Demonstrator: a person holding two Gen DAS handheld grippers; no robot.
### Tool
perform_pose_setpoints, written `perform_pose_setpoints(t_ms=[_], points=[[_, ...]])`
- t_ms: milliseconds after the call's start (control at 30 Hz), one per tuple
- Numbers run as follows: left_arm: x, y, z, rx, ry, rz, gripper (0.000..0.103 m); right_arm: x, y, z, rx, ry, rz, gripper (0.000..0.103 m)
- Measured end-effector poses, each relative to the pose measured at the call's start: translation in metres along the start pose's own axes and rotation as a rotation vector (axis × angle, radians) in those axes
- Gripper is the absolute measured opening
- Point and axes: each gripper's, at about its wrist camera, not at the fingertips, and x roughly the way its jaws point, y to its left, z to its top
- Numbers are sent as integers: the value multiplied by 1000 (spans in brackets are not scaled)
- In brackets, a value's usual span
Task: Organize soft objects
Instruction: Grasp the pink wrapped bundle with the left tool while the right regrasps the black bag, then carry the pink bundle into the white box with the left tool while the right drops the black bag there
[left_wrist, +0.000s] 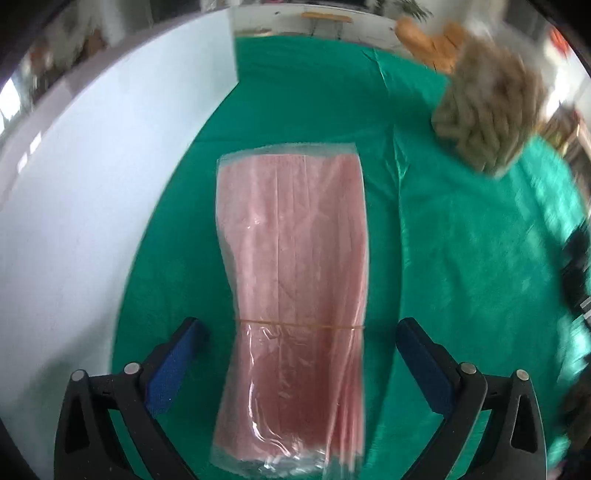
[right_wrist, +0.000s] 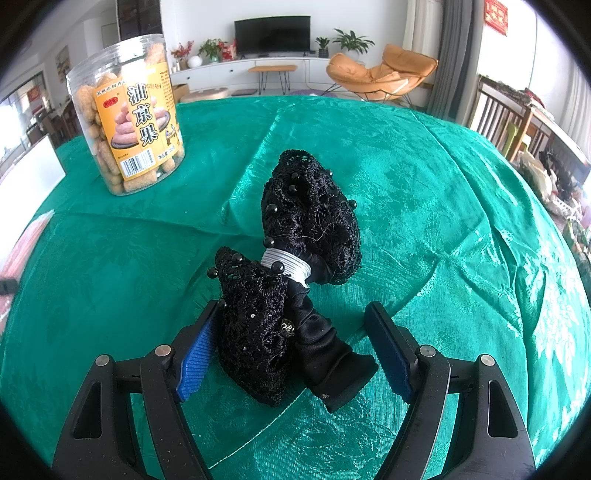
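Note:
A pink packet in clear plastic (left_wrist: 295, 280), bound by a thin rubber band, lies on the green tablecloth (left_wrist: 461, 258). My left gripper (left_wrist: 301, 332) is open, its blue pads on either side of the packet's near half, not touching it. A black lace bow hair piece (right_wrist: 295, 266) with beads and a silver wound middle lies on the cloth in the right wrist view. My right gripper (right_wrist: 291, 343) is open around the bow's near lobe and black tail; the left pad (right_wrist: 197, 354) is at or touching the lace.
A clear jar of fried snacks (right_wrist: 127, 110) stands at the back left of the table; it shows blurred in the left wrist view (left_wrist: 487, 110). The table's left edge (left_wrist: 177, 206) is close to the packet. Chairs and a TV unit stand beyond.

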Motion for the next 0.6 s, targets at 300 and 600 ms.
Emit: perform_pose_setpoints(t_ms=[300, 600], points=[[-16, 9, 9, -56, -114, -67, 30, -26, -37, 48, 124, 110, 153, 80], [-44, 10, 13, -111, -136, -137, 28, 38, 11, 71, -16, 327, 56, 41]])
